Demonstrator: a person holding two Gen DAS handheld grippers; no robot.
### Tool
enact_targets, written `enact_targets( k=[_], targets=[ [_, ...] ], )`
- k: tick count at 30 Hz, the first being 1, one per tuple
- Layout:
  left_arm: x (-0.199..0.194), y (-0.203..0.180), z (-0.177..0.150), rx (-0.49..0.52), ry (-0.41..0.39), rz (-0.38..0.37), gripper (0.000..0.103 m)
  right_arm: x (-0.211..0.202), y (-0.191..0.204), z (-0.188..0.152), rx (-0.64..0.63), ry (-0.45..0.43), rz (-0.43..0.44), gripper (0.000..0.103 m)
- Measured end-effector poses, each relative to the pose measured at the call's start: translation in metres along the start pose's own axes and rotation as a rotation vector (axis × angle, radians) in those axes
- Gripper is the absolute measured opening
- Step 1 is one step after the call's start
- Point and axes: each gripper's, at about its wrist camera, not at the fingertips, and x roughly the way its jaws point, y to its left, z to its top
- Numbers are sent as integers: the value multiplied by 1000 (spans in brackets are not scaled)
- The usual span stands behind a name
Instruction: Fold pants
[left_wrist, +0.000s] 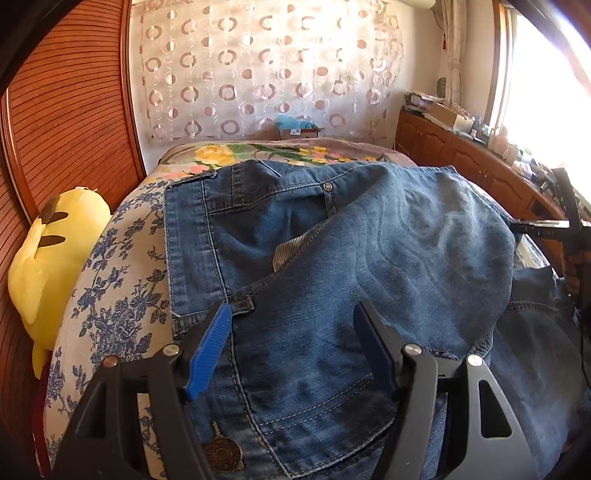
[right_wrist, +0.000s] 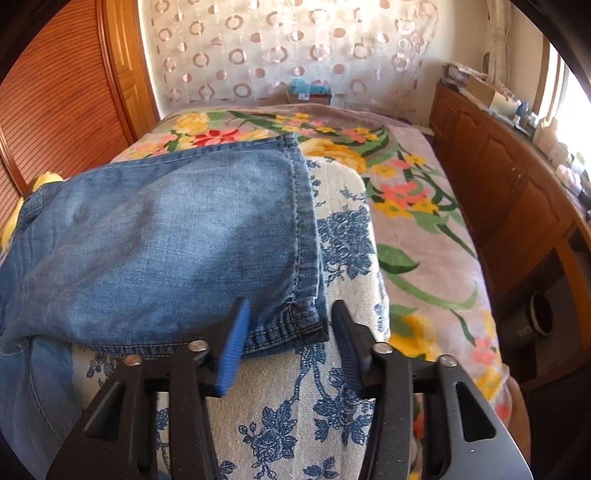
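Both grippers' open jaws over jeans (left_wrist: 332, 258) on bed.

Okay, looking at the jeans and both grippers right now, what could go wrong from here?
1. The right gripper straddles only the hem corner of the jeans; closing there may catch just one layer, or the cloth underneath.
2. The left gripper stands open over the waist, gripping nothing, so that end could drag.
3. The pocket lining sticks out and could get folded in.
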Motion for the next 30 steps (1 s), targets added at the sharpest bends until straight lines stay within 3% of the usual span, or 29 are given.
enact_targets(
  k=[3,12,18,21,23,25,27,30],
  targets=[
    [1,4,0,-16,3,-3,68,-5,1,-1,-7,-4,-1,17],
    [0,8,1,-32,-15,-12,68,-76,-8,-15,2,-129,-60,13],
    [1,10,1,-35,-12,-18,68,-88,-16,-49,14,-49,-59,14],
    [1,9,1,-29,-14,-10,68,-81,-14,-57,21,-14,-44,17],
    [-2,7,3,-19,-13,-18,68,-80,-13,-54,21,-23,-57,25],
    [-5,7,10,-21,-3,-35,68,-82,-12,-43,24,-53,-47,31],
    [-11,10,22,-10,-12,-46,68,-83,-9,-31,11,-79,-34,44],
    [-15,11,40,39,-27,-12,68,-78,-3,-4,-16,-114,-20,49]
  ],
)
